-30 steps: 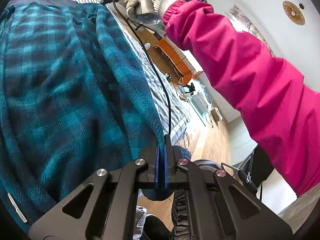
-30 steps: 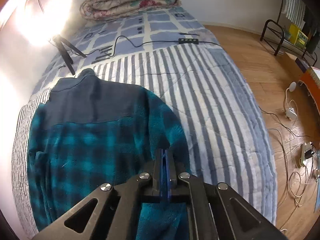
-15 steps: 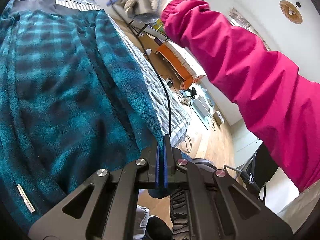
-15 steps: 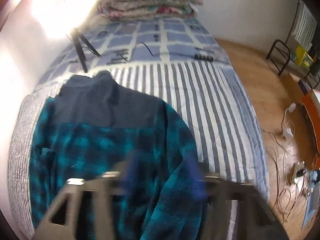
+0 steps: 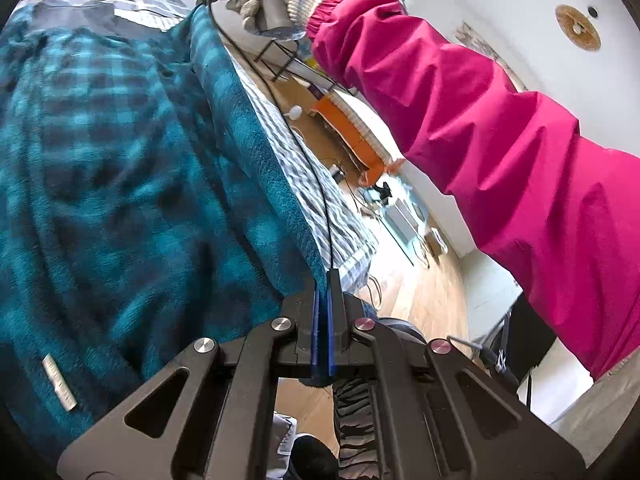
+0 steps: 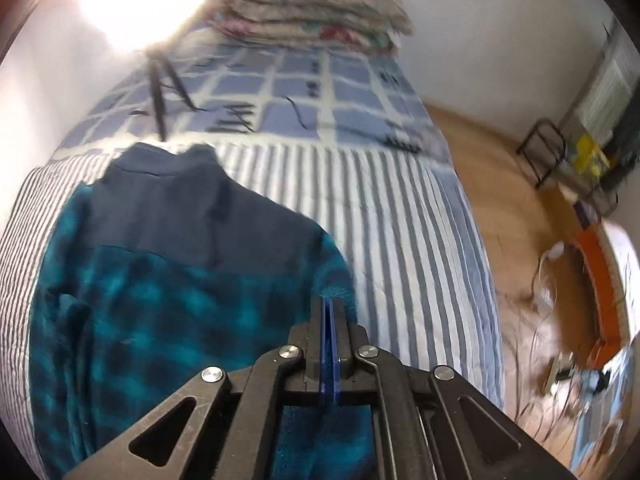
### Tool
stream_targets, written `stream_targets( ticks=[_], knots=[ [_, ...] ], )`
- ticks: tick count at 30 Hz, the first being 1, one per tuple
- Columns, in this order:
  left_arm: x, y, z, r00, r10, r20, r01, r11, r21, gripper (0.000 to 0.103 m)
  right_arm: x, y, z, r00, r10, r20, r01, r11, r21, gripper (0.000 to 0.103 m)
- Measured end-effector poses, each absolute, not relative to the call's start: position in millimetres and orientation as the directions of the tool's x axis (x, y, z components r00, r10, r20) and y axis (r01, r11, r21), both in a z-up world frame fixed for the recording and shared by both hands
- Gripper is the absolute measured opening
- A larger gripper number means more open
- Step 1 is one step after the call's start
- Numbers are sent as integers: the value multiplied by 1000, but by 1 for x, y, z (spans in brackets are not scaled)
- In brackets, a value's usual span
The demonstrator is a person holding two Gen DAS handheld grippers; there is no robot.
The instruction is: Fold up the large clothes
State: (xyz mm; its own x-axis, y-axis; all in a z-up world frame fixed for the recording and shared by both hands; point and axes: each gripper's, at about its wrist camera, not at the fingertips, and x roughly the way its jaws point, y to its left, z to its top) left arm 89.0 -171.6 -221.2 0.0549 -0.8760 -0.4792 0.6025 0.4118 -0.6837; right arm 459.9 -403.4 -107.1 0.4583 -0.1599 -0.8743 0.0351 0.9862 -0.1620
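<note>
With both grippers (image 5: 324,280) (image 6: 331,304) clamped on the fleece shirt (image 6: 160,288), I feared its edge slipping free toward three o'clock.

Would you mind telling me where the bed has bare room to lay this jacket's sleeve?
Free: the striped cover between the jacket and the bed's floor-side edge. Crowded: the checked end, with tripod, cables and folded quilt; the wall side has only a sliver.

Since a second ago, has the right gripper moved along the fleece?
Yes. The right gripper, shut on the plaid fleece jacket, now looks from farther toward the foot of the striped bedspread; the folded quilt sits nearer the top.
</note>
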Motion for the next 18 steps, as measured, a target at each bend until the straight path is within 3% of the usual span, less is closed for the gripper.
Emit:
stream_targets(
  ticks=[6, 12, 13, 14, 15, 18],
  knots=[
    [95, -149, -235, 99, -860, -501, 534, 471, -702, 0, 486, -330, -137, 451, -153, -879, -113, 967, -226, 0],
    [97, -147, -257, 102, -804, -585, 503, 550, -667, 0, 494, -276, -200, 402, -120, -908, -215, 951, -221, 1],
    [98, -147, -260, 106, -791, -603, 497, 567, -656, 0, 493, -275, -207, 385, -109, -916, -226, 951, -208, 4],
    [99, -147, -261, 111, -781, -615, 495, 580, -647, 0, 491, -273, -212, 371, -91, -924, -234, 954, -188, 19],
    [99, -147, -262, 114, -773, -624, 496, 588, -638, 0, 488, -275, -212, 368, -79, -926, -229, 958, -173, 24],
    [99, -146, -260, 123, -769, -628, 496, 596, -632, 0, 475, -290, -185, 396, 36, -917, -227, 972, -60, 31]
  ],
)
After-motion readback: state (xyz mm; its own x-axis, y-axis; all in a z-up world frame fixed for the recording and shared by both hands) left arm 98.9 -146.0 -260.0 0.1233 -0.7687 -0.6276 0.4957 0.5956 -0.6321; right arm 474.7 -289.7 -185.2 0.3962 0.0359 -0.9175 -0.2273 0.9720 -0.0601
